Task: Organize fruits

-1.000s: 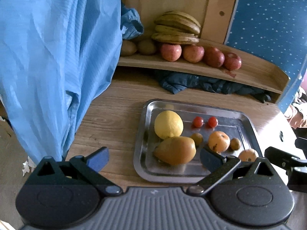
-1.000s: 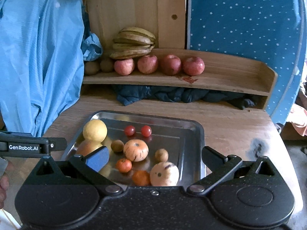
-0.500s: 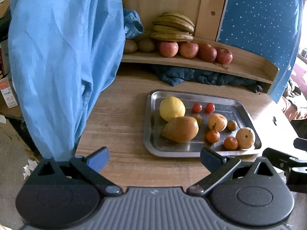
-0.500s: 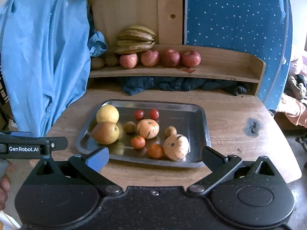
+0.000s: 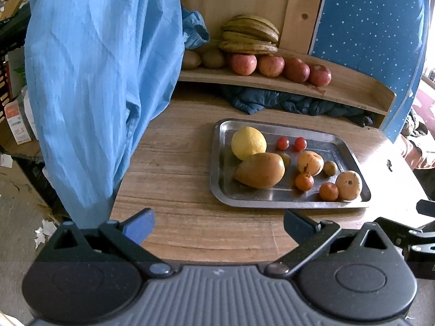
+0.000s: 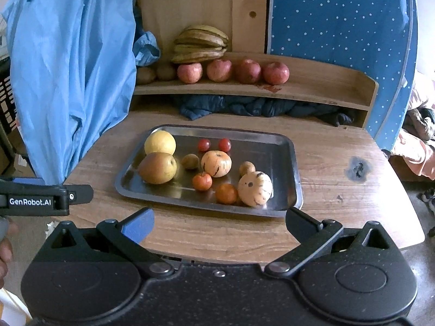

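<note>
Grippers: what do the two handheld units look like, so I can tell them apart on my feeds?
The left gripper has a ribbed grey body; the right gripper a speckled black one. Each has black linkage arms with silver pivots, one blue-padded finger and one black. The left unit's side reads "GenRobot.AI" in white. No cables visible.

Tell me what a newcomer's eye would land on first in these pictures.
First the steel tray in the middle of the wooden table, with a yellow lemon and a brown pear at its left end. Behind it a shelf carries four red apples below stacked bananas. A big blue cloth hangs on the left.
</note>
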{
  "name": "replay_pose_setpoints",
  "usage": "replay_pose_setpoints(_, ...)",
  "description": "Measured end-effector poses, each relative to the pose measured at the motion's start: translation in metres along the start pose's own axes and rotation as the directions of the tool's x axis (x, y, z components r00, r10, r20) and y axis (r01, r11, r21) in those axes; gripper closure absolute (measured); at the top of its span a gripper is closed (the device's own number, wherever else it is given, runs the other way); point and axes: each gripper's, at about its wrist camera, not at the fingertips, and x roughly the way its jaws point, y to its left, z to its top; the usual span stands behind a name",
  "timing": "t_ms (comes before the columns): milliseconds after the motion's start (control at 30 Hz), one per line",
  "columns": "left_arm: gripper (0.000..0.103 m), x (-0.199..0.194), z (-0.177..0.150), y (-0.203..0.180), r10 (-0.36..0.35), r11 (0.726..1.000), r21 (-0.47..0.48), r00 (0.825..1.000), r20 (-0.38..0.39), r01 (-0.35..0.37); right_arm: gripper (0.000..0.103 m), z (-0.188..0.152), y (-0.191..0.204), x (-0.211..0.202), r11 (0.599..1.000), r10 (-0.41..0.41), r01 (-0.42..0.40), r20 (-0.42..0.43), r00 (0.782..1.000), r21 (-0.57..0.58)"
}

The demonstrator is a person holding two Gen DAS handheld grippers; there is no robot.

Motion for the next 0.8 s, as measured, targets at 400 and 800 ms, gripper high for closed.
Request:
replay_pose_setpoints(400, 0.000, 0.000, -0.005, -0.006, 0.012, 1.000, 0.008, 1.000, -0.014, -0.012, 0.001, -0.007, -0.010, 0.003, 1.000, 0.014, -0.013, -0.031, 0.999, 0.013)
replay_pose_setpoints(800, 0.000, -0.002, -0.005, -0.010, 0.013, 1.000, 0.010, 1.000, -0.015, -0.013, 0.001, -0.009, -0.013, 0.002, 1.000, 0.019, -0.019, -0.029, 0.999, 0.014)
